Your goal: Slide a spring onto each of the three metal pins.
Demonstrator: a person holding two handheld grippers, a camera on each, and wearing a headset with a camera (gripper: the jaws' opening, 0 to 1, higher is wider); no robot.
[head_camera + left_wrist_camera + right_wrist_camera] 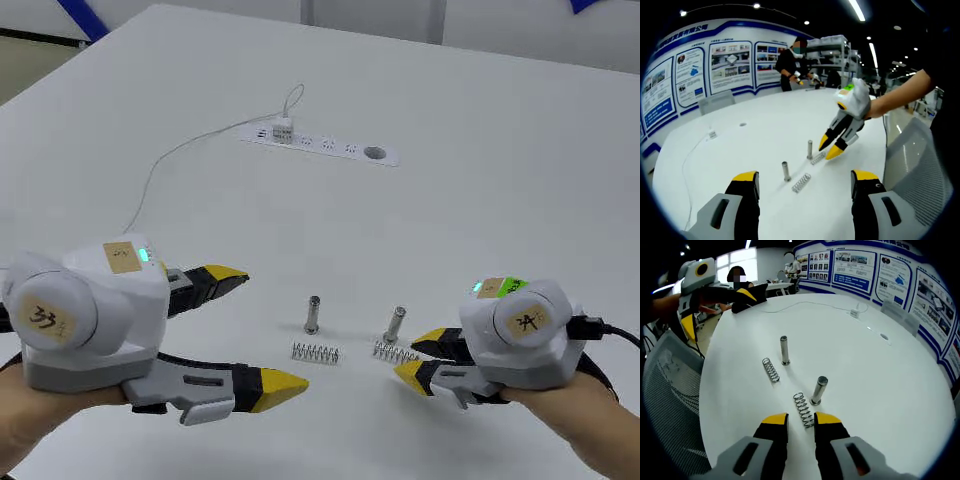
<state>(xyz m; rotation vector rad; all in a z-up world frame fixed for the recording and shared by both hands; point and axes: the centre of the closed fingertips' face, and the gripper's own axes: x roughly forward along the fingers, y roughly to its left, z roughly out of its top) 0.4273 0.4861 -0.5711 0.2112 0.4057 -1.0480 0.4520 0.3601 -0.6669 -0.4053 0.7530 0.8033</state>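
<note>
Two pins are seen standing upright on the table (450,230), the left pin (313,313) and the right pin (395,323), each bare of any spring. Two springs lie flat just in front of them: the left spring (315,352) near the foot of the left pin, the right spring (393,351) beside the foot of the right pin.

The right gripper (801,420) is set low at the right spring, its jaws parted only a little. In the right gripper view the near end of the spring is found in the gap between the two tips, apparently not yet pinched. The spring's long axis runs nearly along the jaws' own line — away from the fingers and slightly to the view's left — so it would be gripped by its end rather than across its middle. The right pin stands just beside the spring's far half.

The left gripper (275,327) is held wide open with nothing between its jaws, well apart from both springs. The coming pickup is judged to belong to the right gripper, which is far nearer.
</note>
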